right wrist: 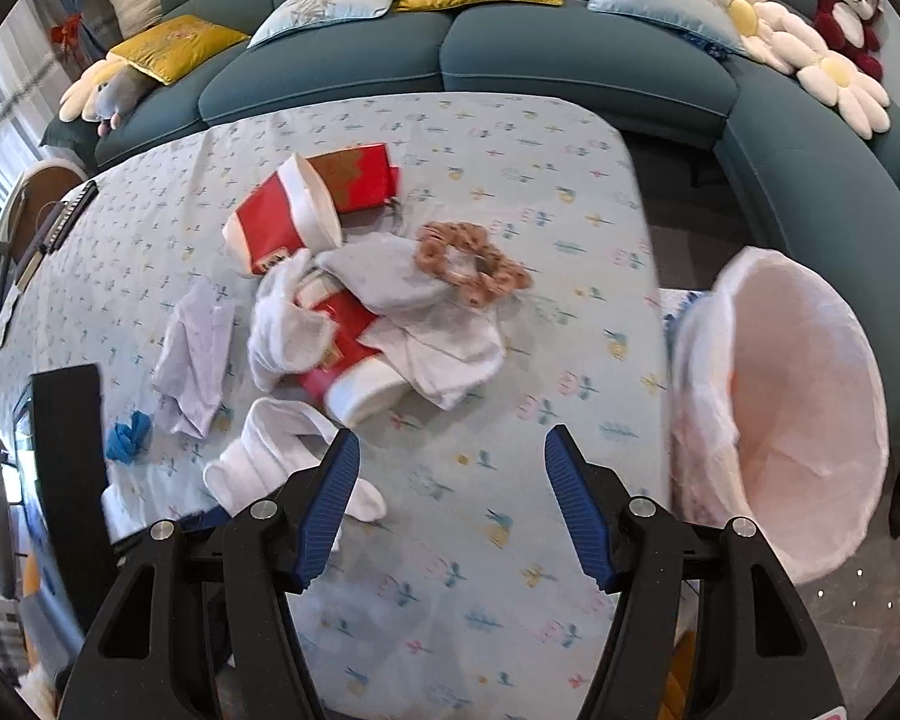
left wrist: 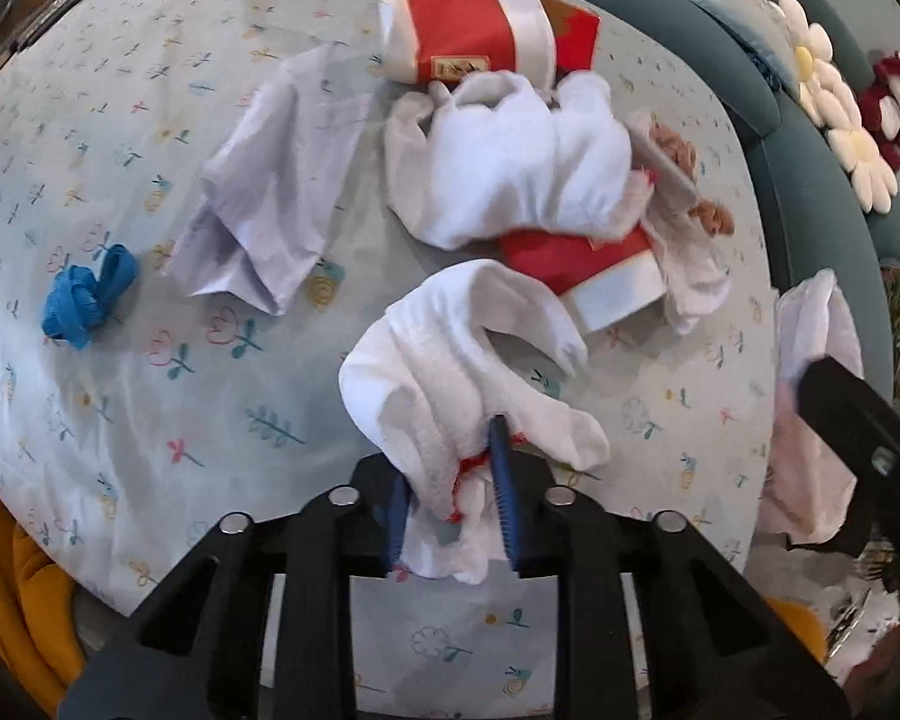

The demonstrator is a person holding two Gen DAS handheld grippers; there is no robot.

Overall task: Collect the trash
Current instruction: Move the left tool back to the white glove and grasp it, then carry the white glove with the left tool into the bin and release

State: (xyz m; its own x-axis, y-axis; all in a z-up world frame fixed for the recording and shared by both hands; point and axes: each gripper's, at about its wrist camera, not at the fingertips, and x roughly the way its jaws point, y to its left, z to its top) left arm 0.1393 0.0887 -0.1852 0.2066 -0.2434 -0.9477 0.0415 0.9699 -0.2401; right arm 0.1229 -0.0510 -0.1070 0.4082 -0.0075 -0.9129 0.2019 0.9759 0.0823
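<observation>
Left wrist view: ribbed blue pads of the left gripper (left wrist: 450, 504) pinch a soft, crumpled white sock (left wrist: 444, 372).

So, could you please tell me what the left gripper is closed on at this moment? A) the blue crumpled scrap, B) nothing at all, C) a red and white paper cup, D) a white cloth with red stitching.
D: the left gripper has its blue pads pinching the white cloth with red stitching, which lies on the tablecloth.

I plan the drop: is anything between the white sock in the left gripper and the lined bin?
Nothing visible. The left gripper pinches the white sock; only bare flowered tablecloth lies toward the white-lined bin beside the table.
</observation>
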